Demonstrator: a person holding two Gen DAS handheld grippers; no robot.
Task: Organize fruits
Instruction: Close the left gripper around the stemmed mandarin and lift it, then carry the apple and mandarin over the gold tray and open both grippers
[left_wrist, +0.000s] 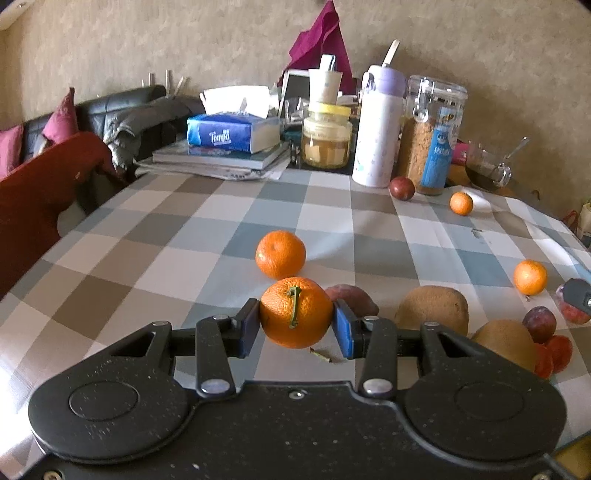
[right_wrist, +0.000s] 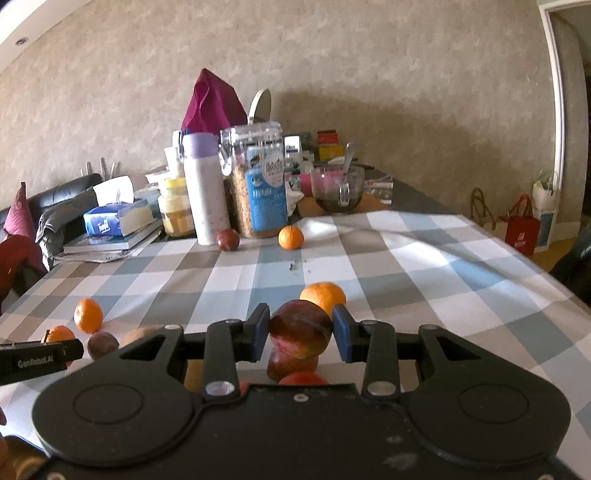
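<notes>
1. The left gripper has its blue-padded fingers pressed on both sides of a stemmed orange, which they hold just above the checked desk; a small scrap of stem lies on the cloth beneath it.
2. The right gripper has its fingers at either side of a dark red fruit; the left pad touches it, while at the right pad contact cannot be confirmed. That fruit sits on top of another red fruit, with a third just showing at the gripper body's edge.
3. Near the left gripper, to its right, lie two brown kiwis, a purple plum and red fruits, close together.
4. Just behind the held orange is a second orange, and a reddish fruit is partly hidden by the right finger.
5. Further right, a small orange lies apart from the cluster.
6. At the far side, a dark plum and a little orange rest just before a white bottle and a clip-top jar.
7. Beyond these stand a yellow-lidded jar, a tissue pack on books, and a glass bowl with a spoon.
</notes>
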